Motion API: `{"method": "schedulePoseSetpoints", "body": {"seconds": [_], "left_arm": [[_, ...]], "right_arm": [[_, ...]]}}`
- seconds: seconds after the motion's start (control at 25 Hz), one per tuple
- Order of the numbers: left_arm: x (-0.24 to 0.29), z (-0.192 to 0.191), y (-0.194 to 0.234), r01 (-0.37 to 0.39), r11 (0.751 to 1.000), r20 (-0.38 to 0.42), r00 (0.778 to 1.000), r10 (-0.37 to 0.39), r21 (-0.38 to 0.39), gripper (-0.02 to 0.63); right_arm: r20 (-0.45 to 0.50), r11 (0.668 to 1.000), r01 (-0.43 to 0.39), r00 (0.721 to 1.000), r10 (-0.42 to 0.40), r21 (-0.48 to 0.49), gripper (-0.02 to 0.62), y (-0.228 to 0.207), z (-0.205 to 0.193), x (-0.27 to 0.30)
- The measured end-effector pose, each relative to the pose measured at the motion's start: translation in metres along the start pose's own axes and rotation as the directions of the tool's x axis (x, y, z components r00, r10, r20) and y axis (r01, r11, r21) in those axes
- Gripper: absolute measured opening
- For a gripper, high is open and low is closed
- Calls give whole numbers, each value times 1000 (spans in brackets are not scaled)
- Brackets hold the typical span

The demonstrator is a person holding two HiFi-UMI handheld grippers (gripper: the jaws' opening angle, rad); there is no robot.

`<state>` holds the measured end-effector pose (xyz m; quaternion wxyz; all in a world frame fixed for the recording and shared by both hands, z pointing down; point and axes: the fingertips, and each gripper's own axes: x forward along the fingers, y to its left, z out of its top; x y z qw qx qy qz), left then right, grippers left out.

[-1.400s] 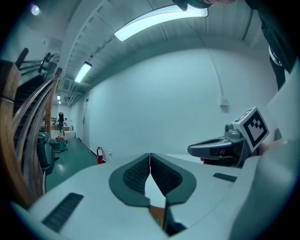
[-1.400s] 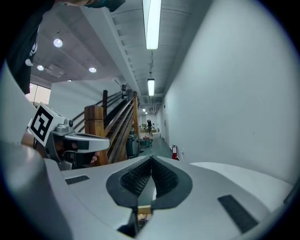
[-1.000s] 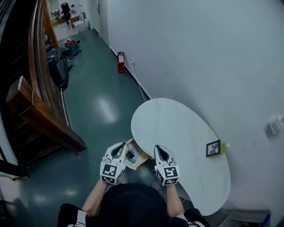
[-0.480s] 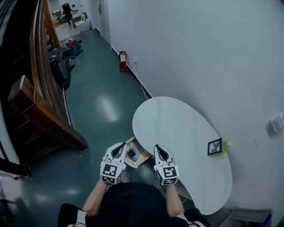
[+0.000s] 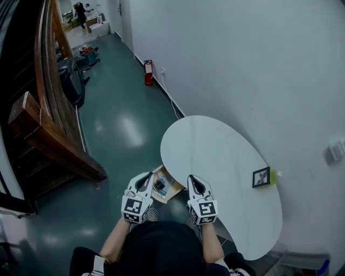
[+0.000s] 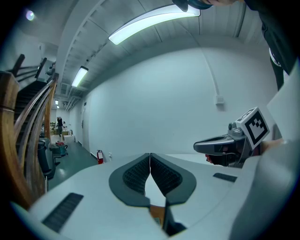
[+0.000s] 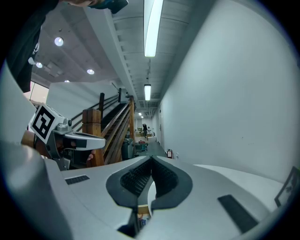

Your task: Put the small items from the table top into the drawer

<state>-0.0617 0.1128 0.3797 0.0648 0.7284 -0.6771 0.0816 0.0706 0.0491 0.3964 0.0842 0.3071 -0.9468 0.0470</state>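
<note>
A white oval table (image 5: 226, 161) stands against the wall. Under its near left edge an open wooden drawer (image 5: 165, 185) shows small items inside. My left gripper (image 5: 145, 178) hangs over the floor just left of the drawer, jaws shut with nothing between them (image 6: 149, 154). My right gripper (image 5: 194, 180) sits at the table's near edge, right of the drawer, also shut and empty (image 7: 151, 159). On the table's right side stands a small black picture frame (image 5: 260, 178) with a yellow-green item (image 5: 273, 177) behind it.
A wooden staircase (image 5: 48, 129) rises at the left. A red fire extinguisher (image 5: 147, 74) stands at the wall down the green corridor. Bags and a dark seat (image 5: 73, 81) lie along the corridor; a person (image 5: 81, 13) is at its far end.
Both grippers have stayed where they were, jaws shut. The head view has shifted slightly, and the person at the corridor's end has moved a little.
</note>
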Motion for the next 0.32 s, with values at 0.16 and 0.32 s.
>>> {"method": "schedulePoseSetpoints", "body": {"seconds": [0.16, 0.32], "left_arm": [[2, -2, -1, 3, 1000, -7, 1000, -3, -4, 20], [5, -2, -6, 5, 1000, -10, 1000, -5, -5, 20]], "right_arm": [[-7, 1000, -7, 1000, 7, 4, 31, -1, -1, 1], [-12, 1000, -13, 1000, 13, 8, 31, -5, -4, 0]]}}
